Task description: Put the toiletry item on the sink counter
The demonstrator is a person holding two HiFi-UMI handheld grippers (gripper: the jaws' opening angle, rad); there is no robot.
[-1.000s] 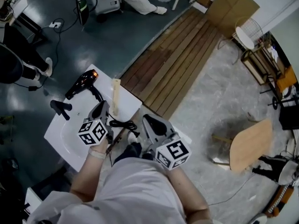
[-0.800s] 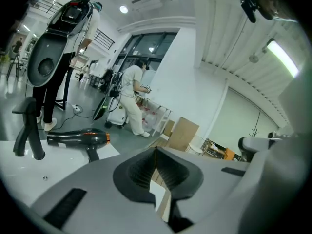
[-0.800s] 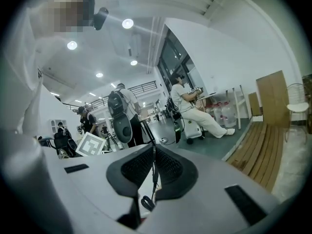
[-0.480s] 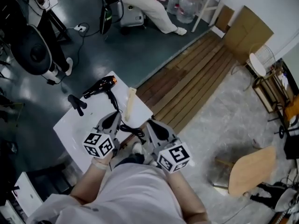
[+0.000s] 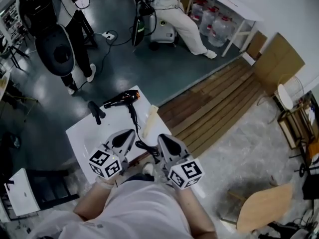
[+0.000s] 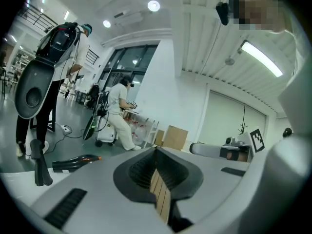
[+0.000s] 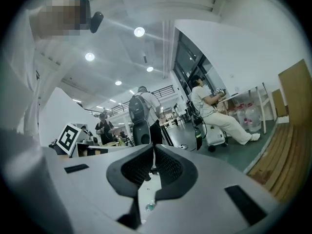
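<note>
A white sink counter (image 5: 82, 133) lies in front of me in the head view. On it rest a black hair dryer (image 5: 122, 98) with its cord, a black faucet (image 5: 95, 112) and a long cream-coloured toiletry item (image 5: 149, 121). My left gripper (image 5: 128, 133) hovers over the counter's near edge, shut and empty. My right gripper (image 5: 162, 138) is just beside it, also shut with nothing in it. In the left gripper view the jaws (image 6: 156, 152) meet, with the hair dryer (image 6: 73, 163) and faucet (image 6: 40, 162) beyond. The right gripper view shows its jaws (image 7: 154, 150) touching.
A wooden slat platform (image 5: 219, 103) runs to the right of the counter. A standing person with a backpack (image 5: 65, 49) and a seated person (image 5: 174, 14) are on the dark floor behind. A wooden chair (image 5: 261, 210) stands at lower right.
The head view has swung up the room, so the counter sits lower and more central. Both grippers have drawn back from over the counter towards my body.
</note>
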